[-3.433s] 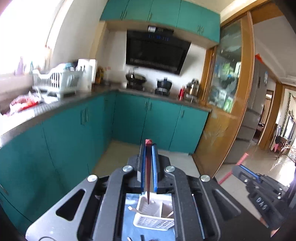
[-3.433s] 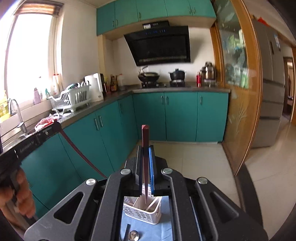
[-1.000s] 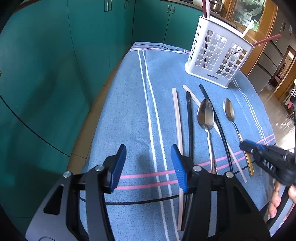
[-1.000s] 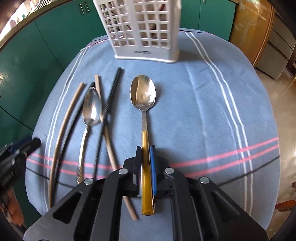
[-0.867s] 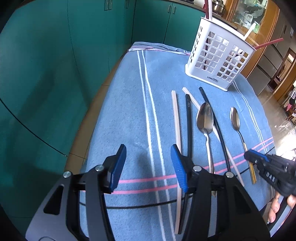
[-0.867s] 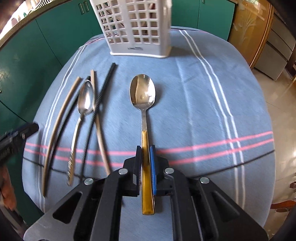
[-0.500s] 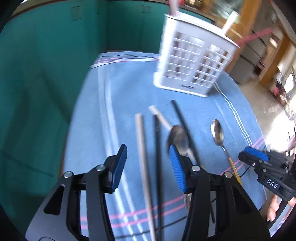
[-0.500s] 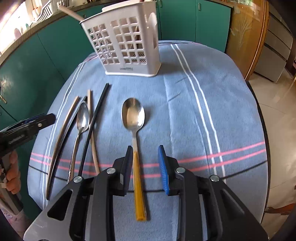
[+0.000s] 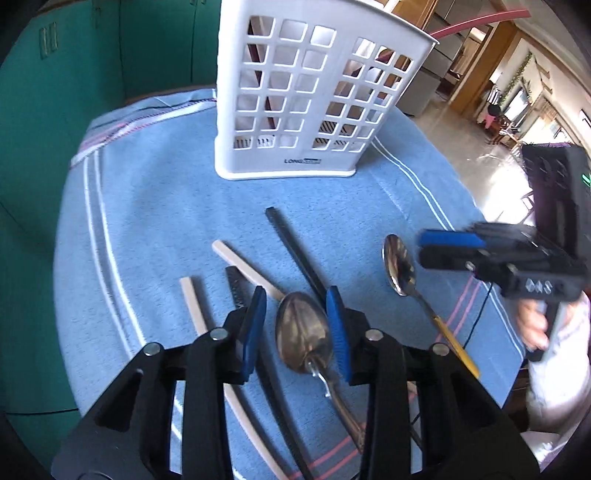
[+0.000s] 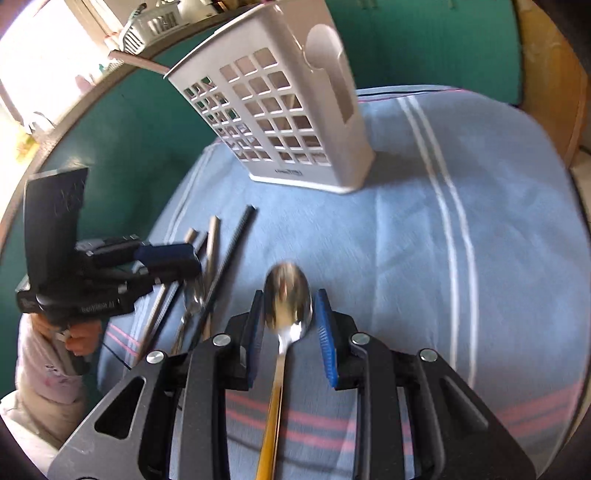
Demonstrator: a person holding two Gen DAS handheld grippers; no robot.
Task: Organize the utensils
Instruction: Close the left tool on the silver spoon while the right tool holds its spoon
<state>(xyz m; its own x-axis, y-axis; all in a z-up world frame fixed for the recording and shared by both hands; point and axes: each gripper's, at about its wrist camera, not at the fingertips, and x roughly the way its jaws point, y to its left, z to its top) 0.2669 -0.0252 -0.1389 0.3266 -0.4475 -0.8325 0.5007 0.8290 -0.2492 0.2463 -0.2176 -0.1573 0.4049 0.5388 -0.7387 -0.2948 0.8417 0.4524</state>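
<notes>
A white slotted utensil basket stands on a blue striped cloth, with chopsticks in it. My left gripper is open, its blue pads either side of the bowl of a steel spoon. Tan chopsticks and black chopsticks lie beside it. My right gripper is open around the bowl of a gold-handled spoon, which lies on the cloth. That spoon also shows in the left wrist view. The basket stands beyond it.
Teal cabinets stand left of and behind the table. The cloth's edge drops off at the right toward a tiled floor. A countertop with a dish rack lies far back.
Both grippers released red chopsticks into the basket earlier. The right gripper let go of the gold-handled spoon's handle and moved forward over its bowl. The left gripper moved right over the steel spoon.
</notes>
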